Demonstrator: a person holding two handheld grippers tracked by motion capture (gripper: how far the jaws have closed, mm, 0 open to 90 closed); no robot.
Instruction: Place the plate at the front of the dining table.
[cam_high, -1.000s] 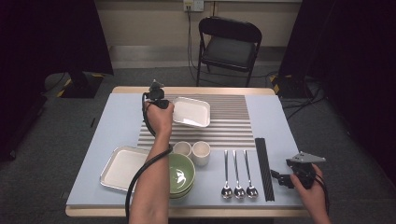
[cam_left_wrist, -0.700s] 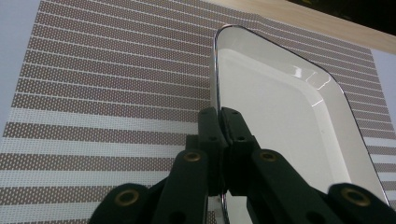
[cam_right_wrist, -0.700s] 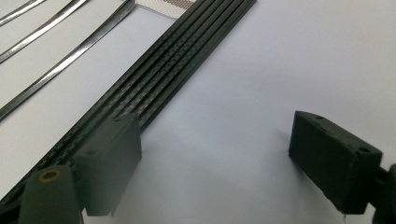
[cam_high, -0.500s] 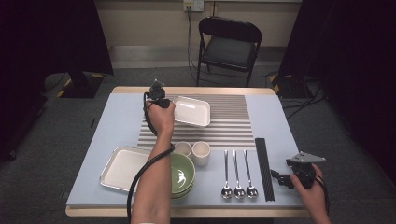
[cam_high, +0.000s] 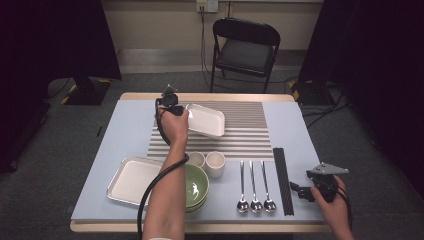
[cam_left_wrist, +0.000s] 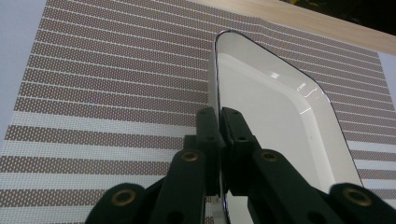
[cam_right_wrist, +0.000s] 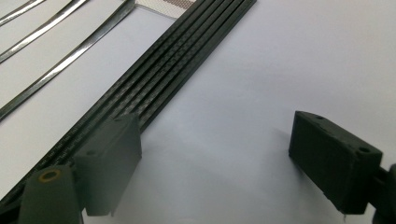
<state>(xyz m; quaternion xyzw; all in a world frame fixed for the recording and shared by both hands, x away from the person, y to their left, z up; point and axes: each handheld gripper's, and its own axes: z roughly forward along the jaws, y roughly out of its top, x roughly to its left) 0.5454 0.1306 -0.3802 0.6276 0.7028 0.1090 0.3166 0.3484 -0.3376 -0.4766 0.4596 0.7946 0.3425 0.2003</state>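
Nothing is moving since a second ago. I am pinching the rim of the white tray (cam_left_wrist: 275, 121) tight with my left gripper (cam_left_wrist: 219, 119), tilted over the striped mat (cam_high: 240, 132). Next, I'm thinking, comes lowering it flat. My right gripper (cam_right_wrist: 215, 158) is waiting wide apart. I'm counting two trays, two cups, three spoons.

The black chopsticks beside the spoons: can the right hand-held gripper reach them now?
Probably yes. The right hand-held gripper is open, just beside the bundle of black chopsticks, with bare pale blue table between them and nothing blocking.
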